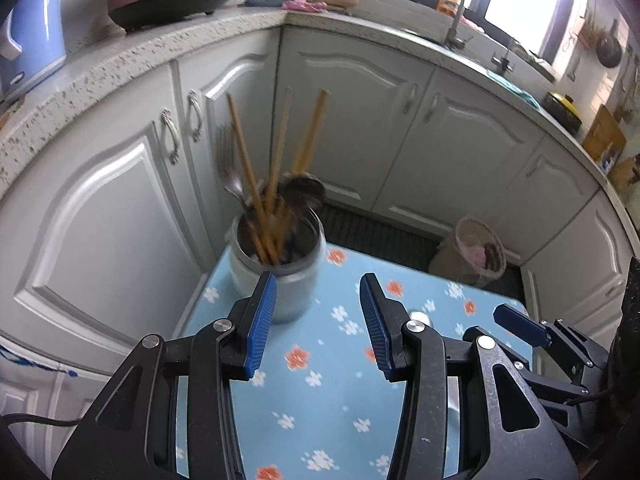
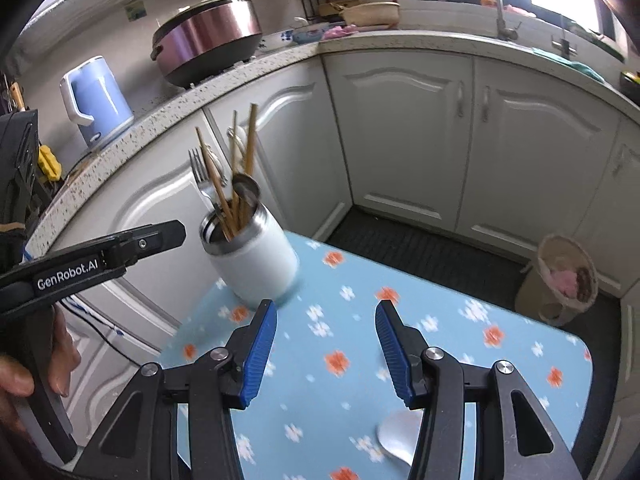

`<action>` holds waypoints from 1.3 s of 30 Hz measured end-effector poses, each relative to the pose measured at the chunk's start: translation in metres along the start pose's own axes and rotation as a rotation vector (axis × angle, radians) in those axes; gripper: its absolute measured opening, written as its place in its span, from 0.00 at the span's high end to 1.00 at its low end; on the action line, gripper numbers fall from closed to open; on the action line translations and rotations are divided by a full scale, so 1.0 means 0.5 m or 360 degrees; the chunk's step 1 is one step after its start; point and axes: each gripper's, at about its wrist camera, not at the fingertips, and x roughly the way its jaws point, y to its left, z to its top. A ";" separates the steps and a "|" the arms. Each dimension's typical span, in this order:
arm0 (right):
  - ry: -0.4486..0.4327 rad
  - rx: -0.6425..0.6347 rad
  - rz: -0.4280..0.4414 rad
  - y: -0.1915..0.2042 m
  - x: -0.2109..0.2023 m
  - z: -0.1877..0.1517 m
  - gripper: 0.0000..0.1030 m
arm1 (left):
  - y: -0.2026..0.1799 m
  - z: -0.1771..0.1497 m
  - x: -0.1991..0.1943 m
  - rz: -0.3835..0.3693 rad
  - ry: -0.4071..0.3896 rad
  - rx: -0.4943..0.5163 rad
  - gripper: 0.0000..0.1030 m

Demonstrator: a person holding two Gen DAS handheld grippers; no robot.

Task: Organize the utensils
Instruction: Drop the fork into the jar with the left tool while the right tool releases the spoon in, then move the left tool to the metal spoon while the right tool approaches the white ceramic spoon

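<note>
The left hand-held gripper (image 1: 318, 320) has its blue pads apart with nothing between them, and hangs tilted down over the flowered blue worktop (image 1: 320, 392). The right hand-held gripper (image 2: 326, 346) is likewise spread and empty, its pads over bare cloth. Just past the left one's near pad stands the utensil holder (image 1: 280, 276), a white steel-rimmed canister at the worktop's far left corner, hard by the cabinet doors. It holds wooden chopsticks (image 1: 276, 160) fanned upright, a fork (image 2: 200, 178) and a spoon (image 1: 304, 192), all handle-down or leaning on the rim, probably so that each can be pulled out singly. A loose spoon (image 2: 396, 440) lies flat on the worktop beneath the right gripper's arm, well apart from the canister; it looks like the piece left to collect. A hand (image 2: 24, 368) grips the left tool's handle.
</note>
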 end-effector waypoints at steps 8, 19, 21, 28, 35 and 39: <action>0.0087 0.0062 -0.0092 -0.095 -0.039 -0.099 0.52 | -0.066 -0.077 0.030 -0.0133 0.0146 0.0031 0.50; 0.0310 -0.0011 -0.0070 -0.136 0.027 -0.247 0.52 | -0.100 -0.134 0.134 -0.0228 0.0434 -0.0063 0.50; 0.0340 -0.0087 -0.0078 -0.122 0.050 -0.252 0.48 | -0.096 -0.140 0.144 -0.0229 0.0456 -0.0082 0.50; 0.0387 -0.0281 -0.0107 -0.096 0.115 -0.244 0.46 | -0.061 -0.138 0.161 -0.0211 0.0482 -0.0146 0.50; 0.0498 -0.0307 -0.0029 -0.076 0.139 -0.247 0.46 | -0.039 -0.142 0.175 -0.0210 0.0507 -0.0179 0.50; 0.0516 -0.0313 0.0015 -0.054 0.128 -0.264 0.46 | -0.035 -0.138 0.182 -0.0221 0.0510 -0.0201 0.50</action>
